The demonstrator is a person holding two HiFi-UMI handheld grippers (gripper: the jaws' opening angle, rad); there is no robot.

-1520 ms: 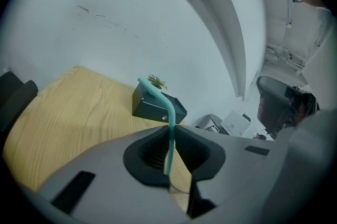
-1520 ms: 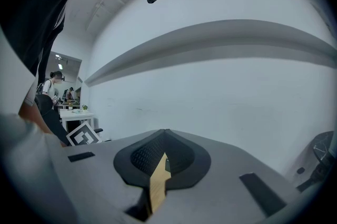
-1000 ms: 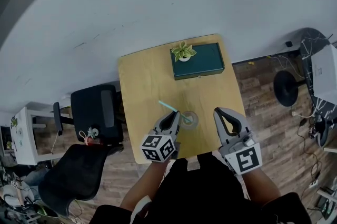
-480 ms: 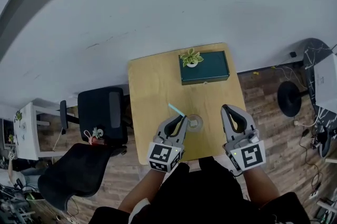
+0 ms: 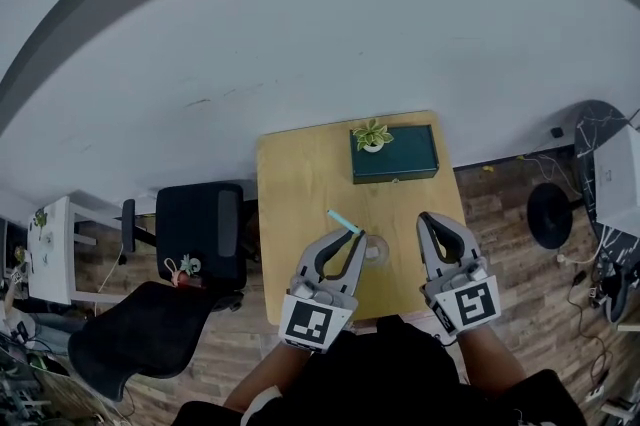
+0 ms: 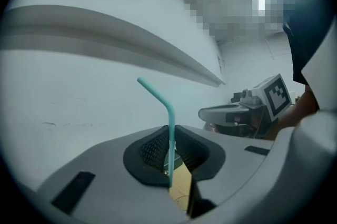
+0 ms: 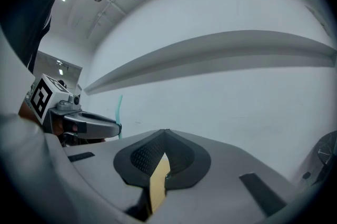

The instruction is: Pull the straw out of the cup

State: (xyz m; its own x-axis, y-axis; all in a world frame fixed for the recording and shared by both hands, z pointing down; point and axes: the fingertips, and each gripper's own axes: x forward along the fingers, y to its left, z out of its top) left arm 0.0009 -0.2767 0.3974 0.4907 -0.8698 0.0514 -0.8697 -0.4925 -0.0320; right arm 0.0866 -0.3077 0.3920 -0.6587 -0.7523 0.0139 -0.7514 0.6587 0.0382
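A teal bendy straw [image 5: 344, 221] [image 6: 170, 128] is pinched upright between the pads of my left gripper [image 5: 357, 235] [image 6: 171, 162]. Its bent top leans to the left, and its lower end hangs free just below the pads. Lower down, the clear cup [image 5: 376, 252] stands on the wooden table [image 5: 300, 204], just right of the left gripper's tips. My right gripper [image 5: 440, 218] [image 7: 165, 136] hovers to the right of the cup, its tips touching with nothing between them. The right gripper view shows the left gripper [image 7: 100, 125] with the straw [image 7: 120, 107] above it.
At the table's far side lies a dark green box [image 5: 405, 157] with a small potted plant [image 5: 372, 136] on it. Two black office chairs [image 5: 198, 224] [image 5: 130, 344] stand left of the table. A white wall rises beyond the table.
My left gripper has risen with the straw in it and rolled, drawing the straw up away from the cup. The right gripper has lifted slightly.
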